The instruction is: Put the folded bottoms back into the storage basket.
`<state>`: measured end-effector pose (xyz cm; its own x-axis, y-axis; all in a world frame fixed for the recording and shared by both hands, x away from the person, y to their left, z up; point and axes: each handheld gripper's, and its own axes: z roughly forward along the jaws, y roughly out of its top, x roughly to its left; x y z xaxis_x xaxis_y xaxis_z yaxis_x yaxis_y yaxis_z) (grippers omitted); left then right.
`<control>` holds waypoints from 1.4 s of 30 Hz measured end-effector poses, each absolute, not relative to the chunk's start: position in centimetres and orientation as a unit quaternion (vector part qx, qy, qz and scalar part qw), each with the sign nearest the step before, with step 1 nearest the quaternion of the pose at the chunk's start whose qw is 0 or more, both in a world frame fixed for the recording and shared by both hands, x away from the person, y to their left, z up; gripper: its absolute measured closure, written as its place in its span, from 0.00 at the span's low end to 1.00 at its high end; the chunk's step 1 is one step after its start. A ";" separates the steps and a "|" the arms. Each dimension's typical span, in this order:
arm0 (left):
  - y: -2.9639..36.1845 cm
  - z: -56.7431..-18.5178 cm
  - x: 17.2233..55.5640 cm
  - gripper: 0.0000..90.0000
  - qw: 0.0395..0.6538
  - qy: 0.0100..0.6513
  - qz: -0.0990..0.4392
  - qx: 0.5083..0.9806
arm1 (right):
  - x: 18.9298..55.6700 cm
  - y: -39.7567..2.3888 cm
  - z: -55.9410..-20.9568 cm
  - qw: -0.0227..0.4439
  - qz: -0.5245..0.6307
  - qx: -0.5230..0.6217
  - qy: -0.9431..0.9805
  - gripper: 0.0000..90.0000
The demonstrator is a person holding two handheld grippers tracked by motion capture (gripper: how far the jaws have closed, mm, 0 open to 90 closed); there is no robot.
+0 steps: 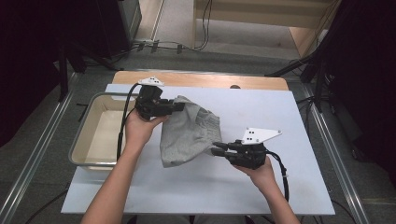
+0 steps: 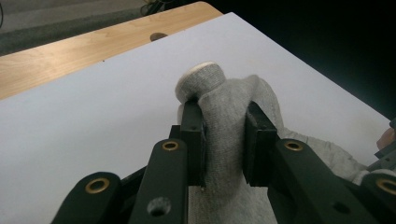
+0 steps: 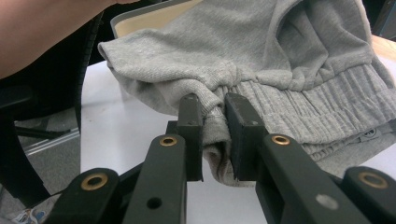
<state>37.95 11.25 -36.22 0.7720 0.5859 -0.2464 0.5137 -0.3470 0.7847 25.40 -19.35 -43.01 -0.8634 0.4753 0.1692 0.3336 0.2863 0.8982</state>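
High view: my left claw (image 1: 180, 105) and right claw (image 1: 218, 148) each pinch the grey sweat shorts (image 1: 187, 133), holding them stretched above the bench (image 1: 261, 186), probably for folding or binning.

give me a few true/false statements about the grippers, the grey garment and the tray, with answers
1. Both grippers are shut on the grey garment. True: the left gripper and the right gripper each pinch a fold of it.
2. The garment lies inside the tray. False: it is over the white table, beside the tray.
3. The tray is on the person's left. True.
4. The right gripper's fingers are wide open. False: they clamp fabric near the ribbed band.
5. The garment is bright red. False: it is grey.
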 end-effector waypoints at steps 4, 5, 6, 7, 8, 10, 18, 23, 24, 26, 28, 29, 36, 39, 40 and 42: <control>11.7 -36.1 38.0 0.82 0.465 0.336 0.040 0.818 | 25.5 -18.9 -42.8 0.066 0.540 0.250 0.801 0.83; 11.8 -36.1 38.0 0.82 0.464 0.335 0.041 0.819 | 25.5 -18.7 -42.8 0.067 0.540 0.248 0.801 0.83; 11.9 -36.0 38.0 0.82 0.465 0.337 0.042 0.818 | 25.6 -18.6 -42.7 0.066 0.540 0.248 0.802 0.83; 11.9 -36.0 38.0 0.82 0.465 0.337 0.042 0.818 | 25.6 -18.5 -42.7 0.066 0.540 0.246 0.802 0.83; 12.1 -35.9 38.0 0.82 0.466 0.331 0.044 0.819 | 25.6 -18.4 -42.6 0.066 0.541 0.246 0.801 0.83; 12.4 -35.9 38.0 0.82 0.466 0.331 0.043 0.819 | 25.7 -18.1 -42.5 0.067 0.540 0.244 0.803 0.83; 13.3 -35.6 38.1 0.82 0.467 0.337 0.048 0.816 | 26.0 -17.0 -42.2 0.065 0.540 0.236 0.805 0.83; 13.8 -35.4 38.1 0.82 0.467 0.339 0.050 0.815 | 26.3 -16.4 -42.1 0.063 0.540 0.234 0.806 0.83; 13.9 -35.4 38.1 0.82 0.469 0.340 0.050 0.814 | 26.3 -16.3 -42.1 0.062 0.541 0.234 0.806 0.83; 14.1 -35.3 38.1 0.82 0.470 0.339 0.050 0.814 | 26.4 -16.2 -42.1 0.061 0.541 0.232 0.806 0.83; 14.3 -35.2 38.1 0.82 0.470 0.340 0.051 0.813 | 26.5 -16.0 -42.0 0.060 0.541 0.232 0.806 0.83; 14.4 -35.2 38.1 0.82 0.470 0.339 0.051 0.814 | 26.5 -15.9 -42.0 0.061 0.542 0.231 0.806 0.83; 15.0 -35.0 38.2 0.82 0.474 0.341 0.052 0.810 | 26.6 -15.3 -41.7 0.061 0.541 0.227 0.808 0.83; 15.3 -35.0 38.2 0.82 0.473 0.341 0.054 0.811 | 26.7 -15.0 -41.6 0.062 0.540 0.226 0.809 0.83; 15.3 -34.9 38.2 0.82 0.474 0.341 0.053 0.810 | 26.7 -14.9 -41.6 0.063 0.540 0.223 0.809 0.83; 15.5 -34.9 38.2 0.82 0.475 0.341 0.054 0.809 | 26.8 -14.7 -41.5 0.062 0.539 0.223 0.810 0.83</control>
